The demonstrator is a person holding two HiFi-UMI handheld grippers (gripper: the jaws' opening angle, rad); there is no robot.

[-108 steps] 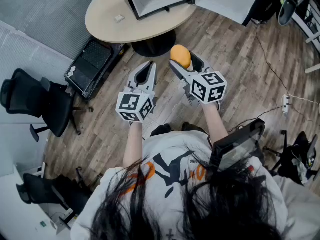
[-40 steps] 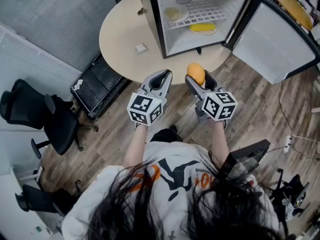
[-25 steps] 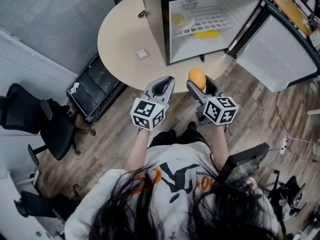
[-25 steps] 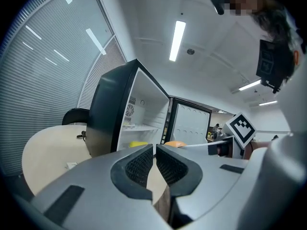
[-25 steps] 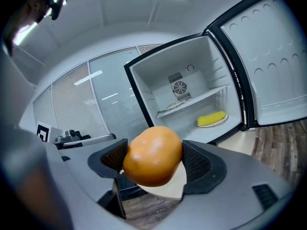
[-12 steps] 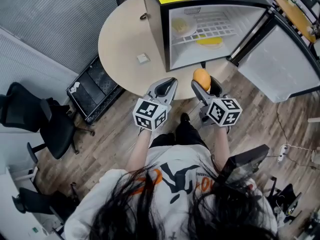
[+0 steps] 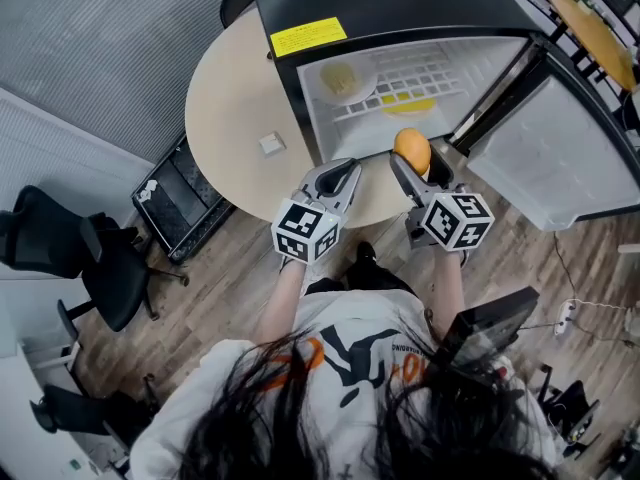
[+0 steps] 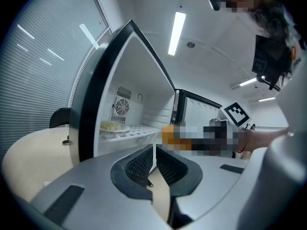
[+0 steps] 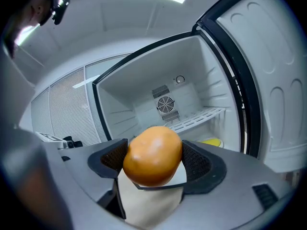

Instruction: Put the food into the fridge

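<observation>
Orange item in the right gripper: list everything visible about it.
The orange food item is a smooth, slightly shiny oval lump, uniformly orange, with no stem or marks visible. It is clamped between the two dark textured pads of the right gripper and touches nothing else. It is held in the air just in front of the open fridge, not yet inside.

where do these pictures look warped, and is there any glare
Left gripper view: heavy fisheye, the fridge edge bows, and the ceiling light blows out white. Right gripper view: same bowing, dark corners, a soft highlight on the sharp orange fruit. Head view: even light, little warp, no strong glare.
</observation>
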